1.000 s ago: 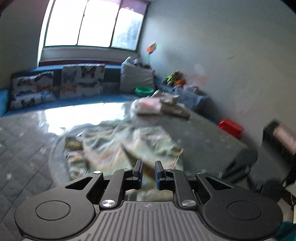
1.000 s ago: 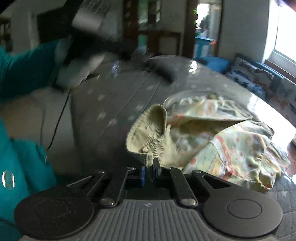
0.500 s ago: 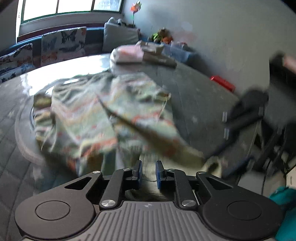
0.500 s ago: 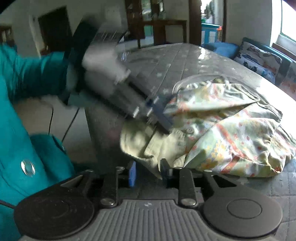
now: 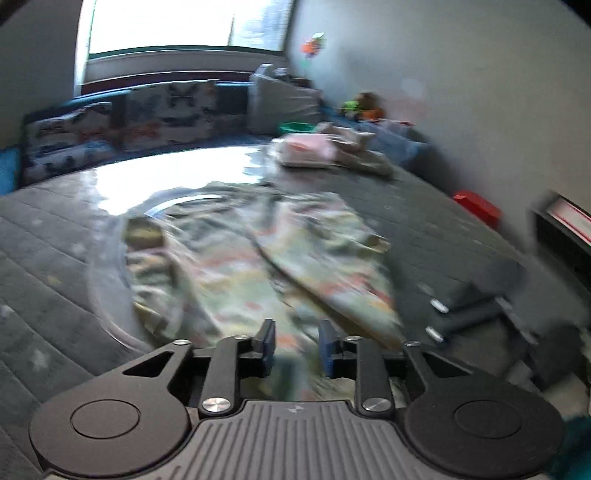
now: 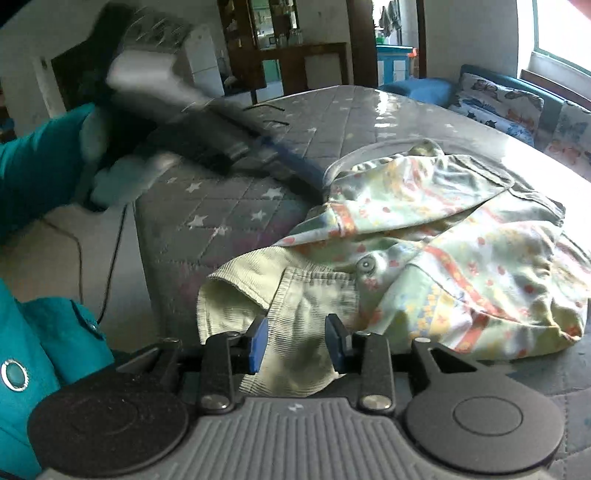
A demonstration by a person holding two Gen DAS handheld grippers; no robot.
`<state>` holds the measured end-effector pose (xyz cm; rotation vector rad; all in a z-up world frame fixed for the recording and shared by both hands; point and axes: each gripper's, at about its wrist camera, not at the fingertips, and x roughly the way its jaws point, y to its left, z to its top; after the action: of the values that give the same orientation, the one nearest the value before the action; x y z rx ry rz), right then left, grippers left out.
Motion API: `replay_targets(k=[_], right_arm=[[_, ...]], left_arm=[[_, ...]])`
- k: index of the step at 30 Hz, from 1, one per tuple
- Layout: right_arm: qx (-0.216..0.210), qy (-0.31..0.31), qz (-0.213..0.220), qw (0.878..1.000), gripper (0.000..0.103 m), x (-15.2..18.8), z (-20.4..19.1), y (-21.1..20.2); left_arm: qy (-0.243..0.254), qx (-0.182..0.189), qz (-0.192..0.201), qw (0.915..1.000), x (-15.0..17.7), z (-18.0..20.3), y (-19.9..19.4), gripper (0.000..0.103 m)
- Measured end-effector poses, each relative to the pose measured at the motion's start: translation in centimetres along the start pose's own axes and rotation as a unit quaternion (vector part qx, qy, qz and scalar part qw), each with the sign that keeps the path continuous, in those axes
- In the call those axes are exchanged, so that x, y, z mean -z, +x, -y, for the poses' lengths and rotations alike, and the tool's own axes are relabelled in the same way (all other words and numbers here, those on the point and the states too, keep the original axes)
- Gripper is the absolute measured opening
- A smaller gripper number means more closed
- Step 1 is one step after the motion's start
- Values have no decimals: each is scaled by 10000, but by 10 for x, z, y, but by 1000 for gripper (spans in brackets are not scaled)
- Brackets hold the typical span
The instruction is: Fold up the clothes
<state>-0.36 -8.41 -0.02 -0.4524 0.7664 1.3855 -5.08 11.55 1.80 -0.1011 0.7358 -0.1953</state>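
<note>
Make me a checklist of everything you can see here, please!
Surface: grey quilted table cover with white stars.
Job's things: patterned garment lying rumpled, its ribbed green cuff nearest.
Clutter: folded clothes pile at the far side.
Grippers: left gripper opening over the garment; right gripper opening, cuff between its pads, not pinched.
Cables: black cable hanging beside the table.
Surroundings: window, butterfly cushions, teal sleeve.
</note>
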Motion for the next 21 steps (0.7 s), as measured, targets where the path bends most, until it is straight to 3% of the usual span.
replay_targets(k=[5,13,21], right_arm=[[65,130,222,9996,35,-5,5,-12],[544,725,501,9946,36,-5,36,-24],[618,1011,627,9910,40,-1,56,-24]], left_arm=[[-214,-349,-52,9991,-32,-8,33,31],[-370,-641,-431,9963,-67,-12,109,33],[-665,-981,-499,9917,-99,-23,161,33]])
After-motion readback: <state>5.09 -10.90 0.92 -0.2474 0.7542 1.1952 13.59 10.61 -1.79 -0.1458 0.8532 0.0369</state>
